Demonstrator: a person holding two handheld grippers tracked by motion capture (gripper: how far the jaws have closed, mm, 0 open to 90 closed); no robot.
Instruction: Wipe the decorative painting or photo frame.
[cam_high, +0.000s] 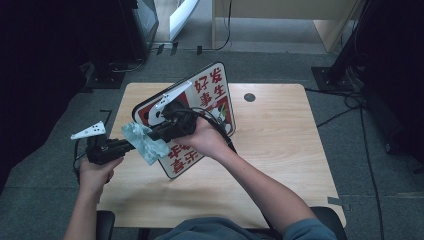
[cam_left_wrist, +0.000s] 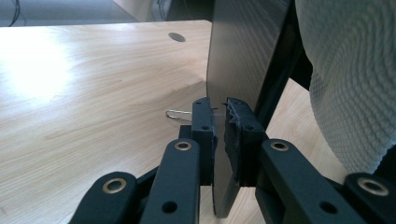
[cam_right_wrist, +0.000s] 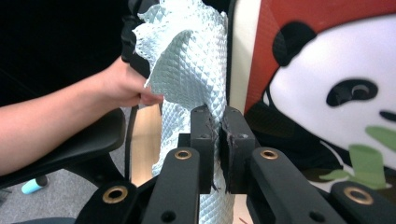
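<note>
High view: right hand (cam_high: 207, 139) above sign (cam_high: 212, 87)

You worked over a pale wooden table (cam_high: 280, 150) with a smooth, faintly shiny grain. The red-and-white printed panda board (cam_right_wrist: 327, 84) looked glossy on its face and dull dark grey on its back. Your light blue quilted paper cloth (cam_right_wrist: 187, 60) was matt, with a rough diamond embossing. Both black plastic grippers looked matt, with brass-coloured metal rivets; a thin shiny wire paper clip (cam_left_wrist: 177, 114) lay on the wood.
</note>
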